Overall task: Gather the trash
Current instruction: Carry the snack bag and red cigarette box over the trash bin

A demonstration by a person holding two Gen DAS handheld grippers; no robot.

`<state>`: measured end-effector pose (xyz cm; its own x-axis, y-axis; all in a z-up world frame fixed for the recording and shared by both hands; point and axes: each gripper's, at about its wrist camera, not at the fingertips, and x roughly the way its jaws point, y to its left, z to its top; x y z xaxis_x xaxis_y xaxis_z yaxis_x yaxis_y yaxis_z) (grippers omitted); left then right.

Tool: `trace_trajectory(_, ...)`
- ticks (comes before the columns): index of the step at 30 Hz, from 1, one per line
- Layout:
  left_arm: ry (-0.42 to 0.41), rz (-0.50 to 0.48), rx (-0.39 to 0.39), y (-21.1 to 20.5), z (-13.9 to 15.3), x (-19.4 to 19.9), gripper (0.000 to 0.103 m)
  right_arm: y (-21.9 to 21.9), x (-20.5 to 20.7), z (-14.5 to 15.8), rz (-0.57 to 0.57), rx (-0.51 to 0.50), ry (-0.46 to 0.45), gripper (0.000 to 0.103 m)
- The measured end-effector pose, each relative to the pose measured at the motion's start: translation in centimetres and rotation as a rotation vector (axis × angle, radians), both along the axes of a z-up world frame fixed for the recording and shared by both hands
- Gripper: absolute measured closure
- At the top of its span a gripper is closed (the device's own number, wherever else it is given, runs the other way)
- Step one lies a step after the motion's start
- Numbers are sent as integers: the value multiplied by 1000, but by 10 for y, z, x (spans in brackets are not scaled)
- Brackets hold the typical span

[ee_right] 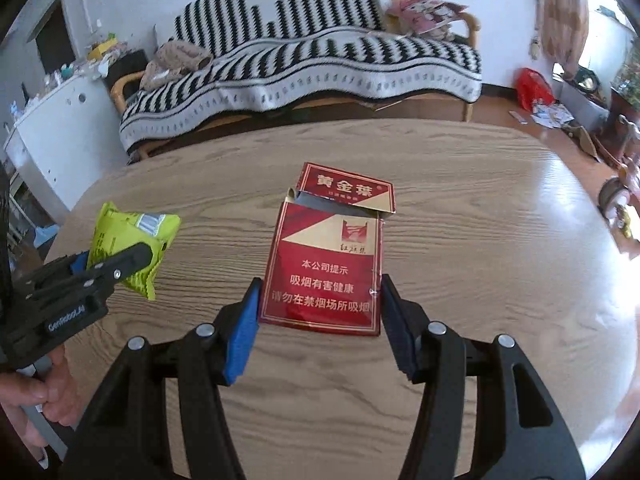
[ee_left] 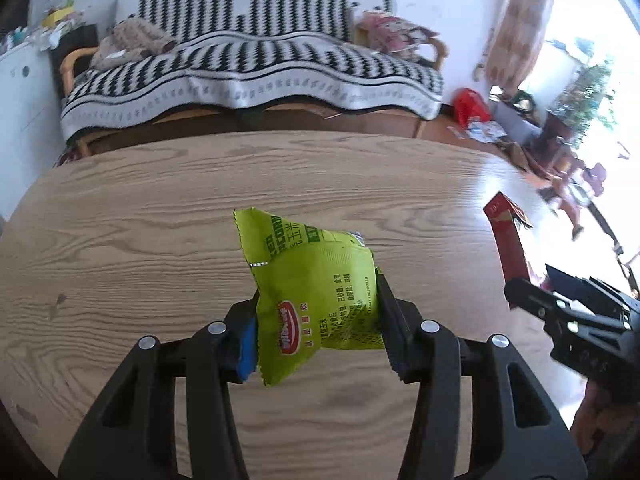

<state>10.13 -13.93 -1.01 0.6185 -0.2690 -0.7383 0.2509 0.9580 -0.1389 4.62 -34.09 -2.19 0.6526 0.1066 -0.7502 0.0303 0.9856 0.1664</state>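
My left gripper [ee_left: 318,304] is shut on a green snack wrapper [ee_left: 312,280] and holds it above the wooden table [ee_left: 140,220]. The wrapper also shows in the right wrist view [ee_right: 132,240], at the left, with the left gripper [ee_right: 116,268] clamped on it. My right gripper [ee_right: 320,300] is shut on a red cigarette pack [ee_right: 328,256] with its lid flipped open, held above the table [ee_right: 480,220]. In the left wrist view the pack [ee_left: 508,240] and the right gripper [ee_left: 532,284] show at the right edge.
Beyond the table's far edge stands a sofa with a black and white striped blanket [ee_left: 256,64]. A white cabinet [ee_right: 60,132] stands at the left. A red bag [ee_left: 470,106] and scattered litter lie on the floor at the right.
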Motion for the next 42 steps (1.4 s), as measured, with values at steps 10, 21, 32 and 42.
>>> trace_trajectory(10,-52,-276,-69,-125,58,-77,54,-135,-128,40,-215,-59,-41,47)
trace_trajectory(21,50,-612,-100,-305,41,-187,54,-260,-297,17,-508,-35,15,47)
trace_trajectory(32,181,-702,-11,-351,-60,-238,54,-275,-354,-53,-579,76,110,47)
trace_trajectory(42,197,-742,36,-356,-83,-243,54,-275,-360,-95,-584,130,172,47)
